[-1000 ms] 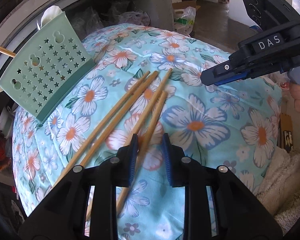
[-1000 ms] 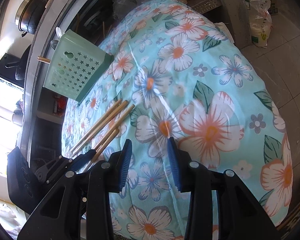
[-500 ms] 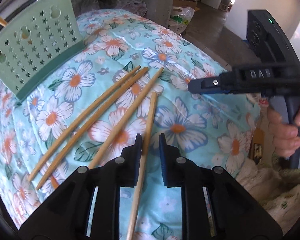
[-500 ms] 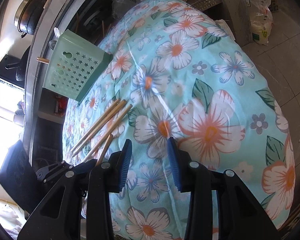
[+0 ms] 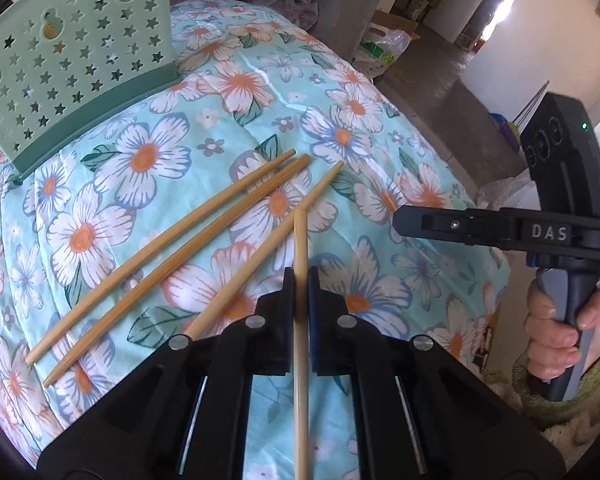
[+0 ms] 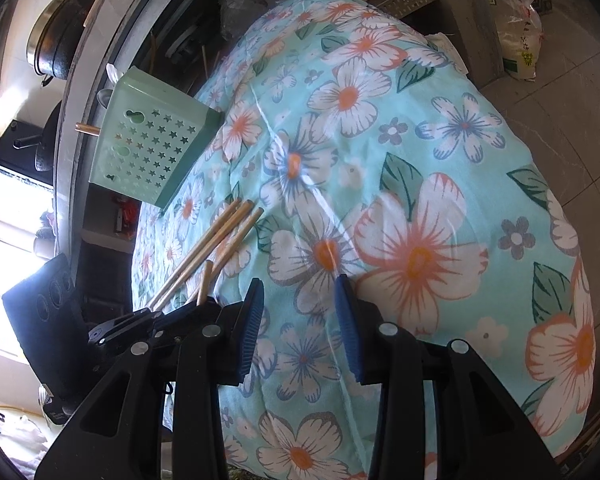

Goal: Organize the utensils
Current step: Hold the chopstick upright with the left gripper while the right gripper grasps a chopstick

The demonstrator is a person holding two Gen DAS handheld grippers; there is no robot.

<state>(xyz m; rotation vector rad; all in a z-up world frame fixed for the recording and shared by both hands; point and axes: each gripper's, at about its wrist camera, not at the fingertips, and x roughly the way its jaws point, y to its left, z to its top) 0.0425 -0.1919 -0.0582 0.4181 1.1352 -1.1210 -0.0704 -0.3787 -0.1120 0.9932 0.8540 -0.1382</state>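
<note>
Chopsticks, four: your left hand-held gripper (image 5: pixel 301 280) has just closed its jaws on one chopstick (image 5: pixel 301 320); the other three chopsticks (image 5: pixel 204 248) lie side by side on the floral cloth (image 5: pixel 380 160), just left of it. Green holder (image 5: pixel 72 60), one: star-punched, standing at the cloth's far edge. Your right hand-held gripper (image 6: pixel 300 320), one: jaws parted, nothing between them, over the cloth.

Three chopsticks (image 5: pixel 168 256) side by side on the quilt (image 5: pixel 380 184), utensil holder (image 5: pixel 76 60) behind them, fourth chopstick (image 5: pixel 301 320) at their right.
</note>
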